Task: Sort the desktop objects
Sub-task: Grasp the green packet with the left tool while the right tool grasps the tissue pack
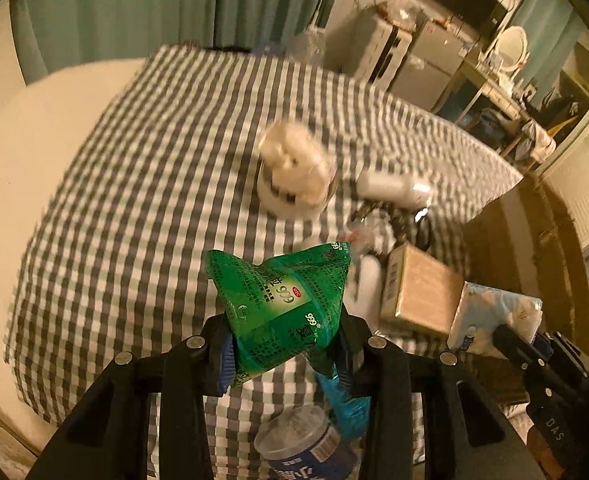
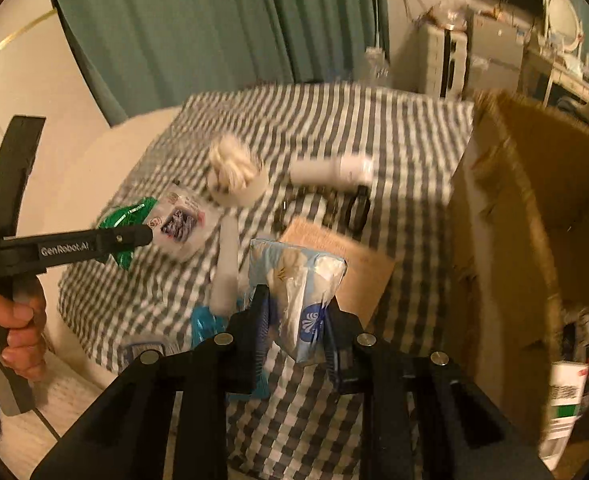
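My left gripper (image 1: 284, 354) is shut on a green sachet pack (image 1: 282, 304) and holds it above the checked tablecloth (image 1: 134, 200). It also shows in the right wrist view (image 2: 128, 238), at the left with the green pack (image 2: 122, 216). My right gripper (image 2: 294, 340) is shut on a light blue tissue pack (image 2: 298, 284), lifted over the table; the pack shows at the right of the left wrist view (image 1: 494, 316). A white cup with a plush toy (image 1: 294, 176), a lying white bottle (image 1: 394, 188) and a tan box (image 1: 418, 292) rest on the table.
A large open cardboard box (image 2: 534, 220) stands right of the table. A blue-labelled can (image 1: 306, 448) and a blue wrapper (image 2: 204, 324) lie near the front edge. A printed clear packet (image 2: 182, 224), a white tube (image 2: 226, 264) and black items (image 2: 358, 206) lie mid-table.
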The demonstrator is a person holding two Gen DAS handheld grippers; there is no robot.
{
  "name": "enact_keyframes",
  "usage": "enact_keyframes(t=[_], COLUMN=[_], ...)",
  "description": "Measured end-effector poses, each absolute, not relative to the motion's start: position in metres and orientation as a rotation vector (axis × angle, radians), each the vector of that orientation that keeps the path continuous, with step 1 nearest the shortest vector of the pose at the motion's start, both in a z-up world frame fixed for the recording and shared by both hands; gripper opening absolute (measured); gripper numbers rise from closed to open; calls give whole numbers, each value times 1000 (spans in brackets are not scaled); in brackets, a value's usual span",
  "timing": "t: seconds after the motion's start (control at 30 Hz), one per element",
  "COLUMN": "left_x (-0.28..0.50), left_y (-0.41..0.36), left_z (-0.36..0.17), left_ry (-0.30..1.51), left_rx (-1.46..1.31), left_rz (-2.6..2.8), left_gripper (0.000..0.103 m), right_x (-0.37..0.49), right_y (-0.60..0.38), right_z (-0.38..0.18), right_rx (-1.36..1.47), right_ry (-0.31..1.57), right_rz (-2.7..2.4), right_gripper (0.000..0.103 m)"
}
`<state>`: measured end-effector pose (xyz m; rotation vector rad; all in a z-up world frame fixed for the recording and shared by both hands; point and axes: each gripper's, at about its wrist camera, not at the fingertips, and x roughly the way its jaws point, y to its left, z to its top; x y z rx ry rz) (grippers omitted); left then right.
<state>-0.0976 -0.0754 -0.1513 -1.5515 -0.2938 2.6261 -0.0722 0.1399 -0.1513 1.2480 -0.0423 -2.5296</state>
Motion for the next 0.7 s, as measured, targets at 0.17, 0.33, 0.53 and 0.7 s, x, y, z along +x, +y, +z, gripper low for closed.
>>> enact_keyframes(t=[0.17, 0.33, 0.53, 0.7], left_x=[-88, -83, -81, -73], left_y=[-75, -73, -72, -66], left_z=[-118, -95, -81, -65], left_ry=[-272, -232, -185, -131], left_rx=[-1409, -1284, -1207, -1112], left_rz=[2712, 2795, 2859, 2919], left_gripper=[39, 39, 39, 39], right_x=[-65, -56, -43, -29], right_y=[144, 146, 146, 144], right_z=[-123, -100, -75, -59], right_rx=[1140, 1052, 940, 845], right_ry=[-65, -71, -64, -29], right_rz=[-2586, -2630, -2684, -2732], right_gripper=[24, 24, 24, 24])
